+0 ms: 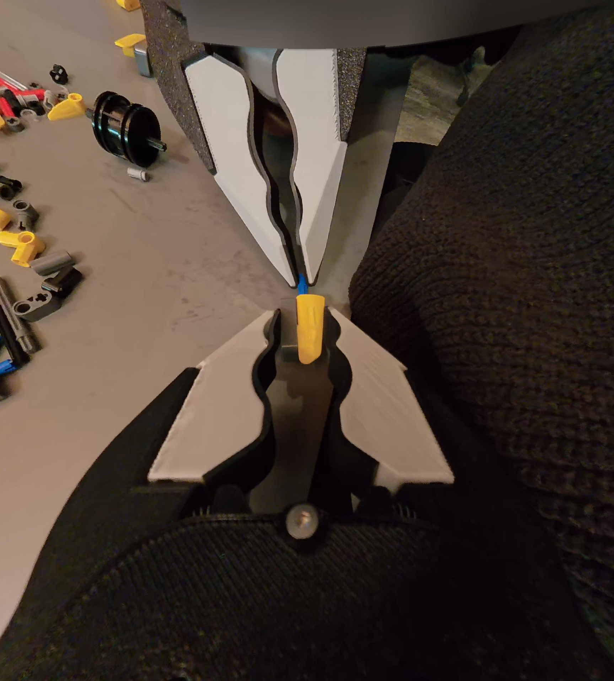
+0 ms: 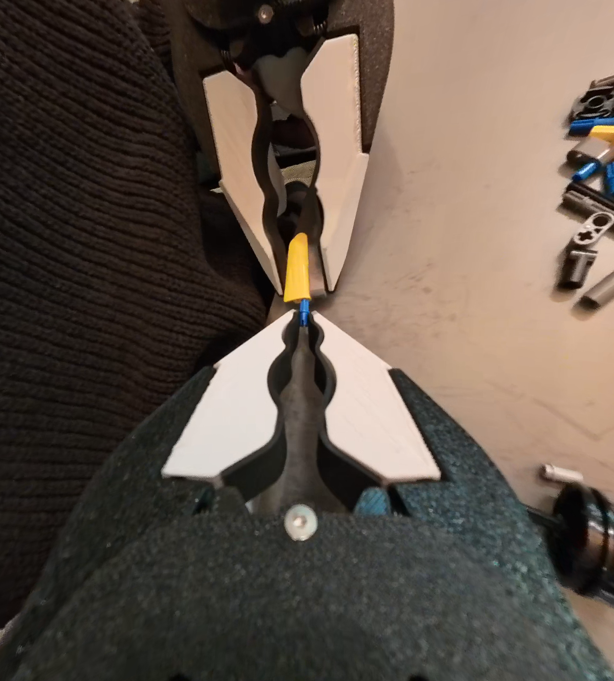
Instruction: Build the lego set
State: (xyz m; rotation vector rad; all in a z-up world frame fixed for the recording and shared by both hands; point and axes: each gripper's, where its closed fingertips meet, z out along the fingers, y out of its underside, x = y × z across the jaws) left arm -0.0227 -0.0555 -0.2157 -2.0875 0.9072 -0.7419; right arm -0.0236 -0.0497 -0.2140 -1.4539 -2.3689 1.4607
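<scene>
My left gripper is shut on a yellow tapered plastic piece, held above the grey table. My right gripper is shut on a small blue pin. The two grippers face each other tip to tip. The blue pin touches the wide end of the yellow piece, end on. A small dark grey part sits beside the yellow piece between the left fingers. In the right wrist view the left gripper shows at the top. In the left wrist view the right gripper shows at the top.
A person's dark knitted sleeve lies close on one side of both grippers. Several loose yellow, black, grey, blue and red building parts lie scattered on the table. A black wheel hub on an axle stands near them. Left and right tips are no more than a few centimetres apart.
</scene>
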